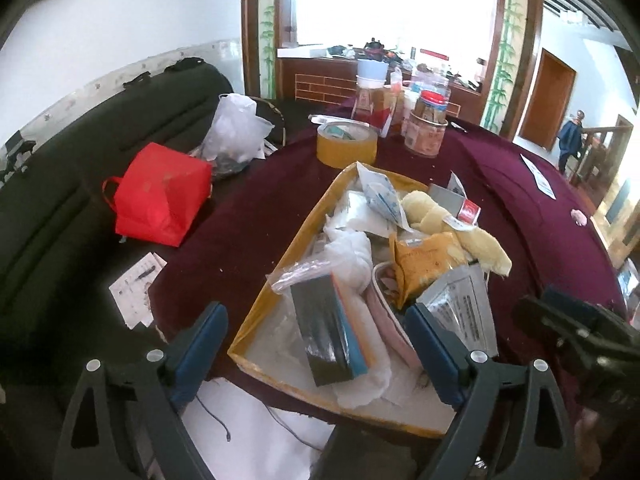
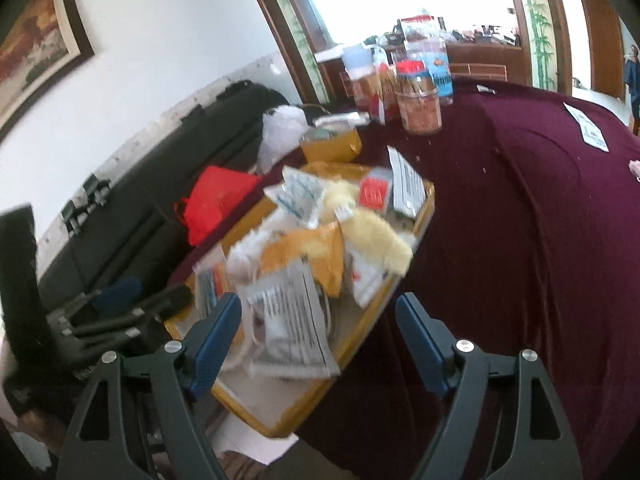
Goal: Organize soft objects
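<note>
A yellow cardboard box [image 1: 280, 292] sits on the maroon tablecloth [image 1: 256, 208] near the table's front edge, full of soft items: a yellow plush toy [image 1: 436, 212], a white cloth wad [image 1: 352, 256], an orange packet [image 1: 424, 268], a dark sponge block [image 1: 324, 340] and silver pouches [image 1: 464, 308]. My left gripper [image 1: 316, 344] is open and empty over the box's near end. My right gripper [image 2: 320, 332] is open and empty above the box's near right corner [image 2: 360, 332], over a silver pouch [image 2: 288, 320]. The plush [image 2: 372, 236] also shows there.
A tape roll [image 1: 346, 144] and jars [image 1: 428, 124] stand behind the box. A red bag [image 1: 164, 196] and a clear plastic bag [image 1: 236, 128] lie on the dark sofa [image 1: 80, 160] at left. Papers [image 1: 540, 178] lie on the cloth at right.
</note>
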The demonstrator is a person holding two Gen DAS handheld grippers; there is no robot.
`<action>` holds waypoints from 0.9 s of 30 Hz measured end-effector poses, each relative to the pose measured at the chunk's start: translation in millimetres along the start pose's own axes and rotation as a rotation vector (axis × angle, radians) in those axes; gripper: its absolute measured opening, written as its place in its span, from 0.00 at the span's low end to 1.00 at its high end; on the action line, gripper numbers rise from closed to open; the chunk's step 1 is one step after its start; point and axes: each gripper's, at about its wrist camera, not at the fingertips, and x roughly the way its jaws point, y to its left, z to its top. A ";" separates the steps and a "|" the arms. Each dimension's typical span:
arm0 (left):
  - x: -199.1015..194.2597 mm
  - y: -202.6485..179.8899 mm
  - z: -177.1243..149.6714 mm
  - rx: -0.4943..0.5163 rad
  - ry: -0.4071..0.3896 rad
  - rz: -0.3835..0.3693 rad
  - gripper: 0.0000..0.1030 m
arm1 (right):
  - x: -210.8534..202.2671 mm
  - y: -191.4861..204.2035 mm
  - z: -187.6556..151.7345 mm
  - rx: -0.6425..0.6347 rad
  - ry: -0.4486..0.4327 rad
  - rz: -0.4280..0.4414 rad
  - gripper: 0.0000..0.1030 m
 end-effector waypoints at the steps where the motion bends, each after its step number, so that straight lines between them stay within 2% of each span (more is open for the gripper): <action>1: -1.6 1.0 -0.7 -0.002 -0.007 -0.002 0.91 | 0.6 0.5 -3.3 -0.001 0.007 -0.001 0.77; 5: -8.8 2.6 0.6 -0.013 -0.025 -0.021 0.92 | 6.9 -0.8 -9.9 0.007 0.031 -0.013 0.77; 9: -7.5 -1.9 2.4 0.014 -0.030 0.020 0.94 | 11.6 -0.7 -11.5 0.012 0.049 0.001 0.77; 20: 3.7 -1.5 0.2 0.025 0.003 0.045 0.94 | 15.2 10.6 -12.7 -0.041 0.039 -0.041 0.77; 27: 4.6 4.0 1.3 0.012 -0.016 0.046 0.94 | 16.0 17.8 -10.8 -0.058 0.013 -0.055 0.77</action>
